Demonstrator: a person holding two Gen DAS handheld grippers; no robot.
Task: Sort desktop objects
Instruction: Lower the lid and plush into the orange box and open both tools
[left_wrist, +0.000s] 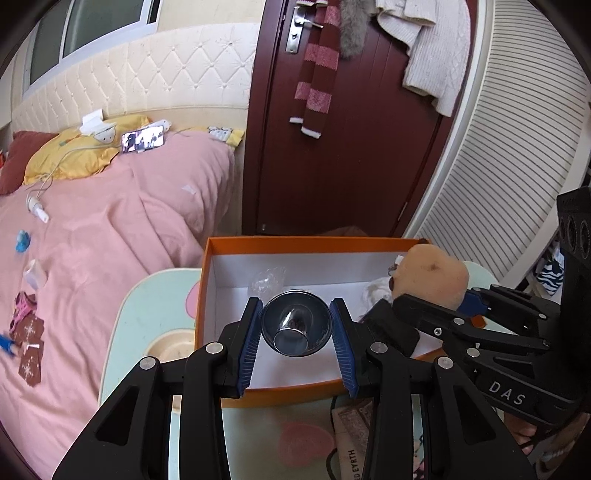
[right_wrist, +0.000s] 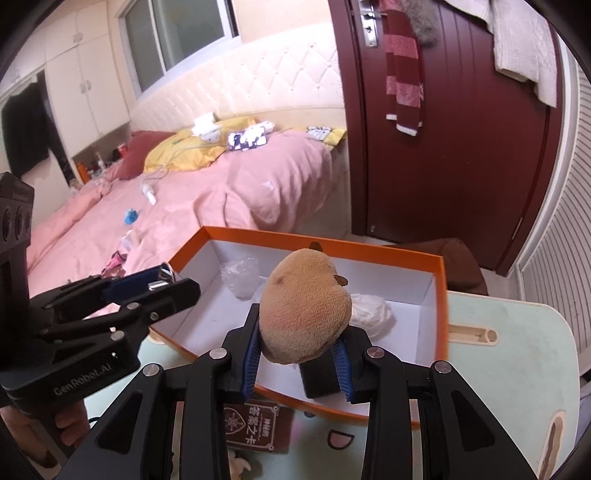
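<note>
Left wrist view: left tongs (left_wrist: 297, 326) pinch a metal cup (left_wrist: 296, 323) over the orange box (left_wrist: 310, 242) on the mint tabletop (left_wrist: 147, 317). Right tongs (right_wrist: 297, 349) pinch a plush toy (right_wrist: 304, 306) there; a pink bed (left_wrist: 103, 236) lies beyond

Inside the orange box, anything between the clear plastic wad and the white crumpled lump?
Bare white box floor between plastic wad and white lump; right wrist view shows it.

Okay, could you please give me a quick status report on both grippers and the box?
Left hand-held gripper shut on metal cup. Right hand-held gripper shut on plush toy. Both over orange box; plastic wrap already inside.
</note>
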